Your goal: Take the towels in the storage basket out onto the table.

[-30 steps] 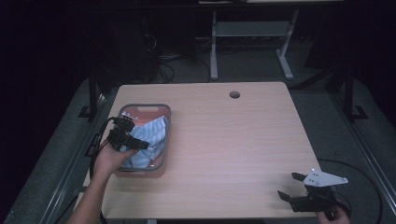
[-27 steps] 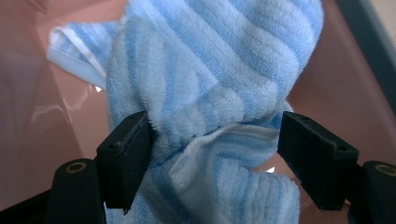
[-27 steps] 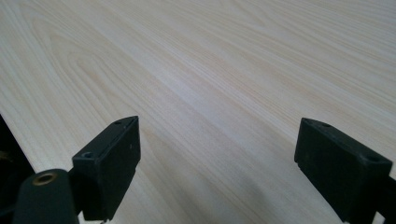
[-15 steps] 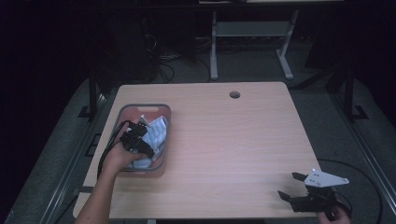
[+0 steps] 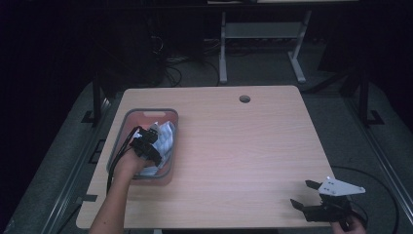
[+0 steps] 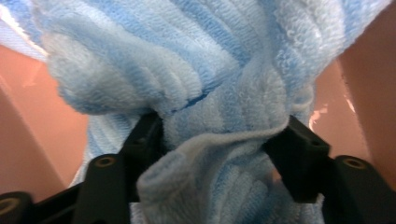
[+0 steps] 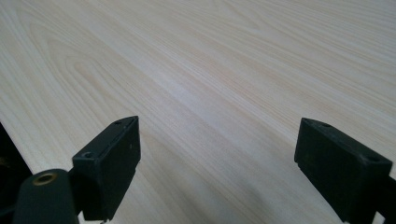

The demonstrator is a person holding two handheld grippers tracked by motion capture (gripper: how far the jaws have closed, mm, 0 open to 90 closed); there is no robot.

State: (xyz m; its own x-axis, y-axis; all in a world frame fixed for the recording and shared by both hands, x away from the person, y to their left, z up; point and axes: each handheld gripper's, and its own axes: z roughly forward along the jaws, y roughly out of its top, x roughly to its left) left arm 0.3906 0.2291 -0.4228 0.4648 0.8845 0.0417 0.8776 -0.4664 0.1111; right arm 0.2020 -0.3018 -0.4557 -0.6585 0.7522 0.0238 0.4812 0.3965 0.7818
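A light blue striped towel lies bunched in a grey bin with a reddish inside at the table's left. My left gripper reaches down into the bin. Its jaws have just been closing, and a fold of the towel is squeezed between them in the left gripper view. At the table's front right corner, my right gripper rests low and open, with bare wood between its jaws.
The wooden table has a round cable hole near its far edge. Behind the table stand a metal frame and cables on a dark floor. Dark rails run along both sides of the table.
My left gripper has moved forward and down into the bin onto the towel, and its jaws have narrowed on the cloth. The right gripper has kept still.
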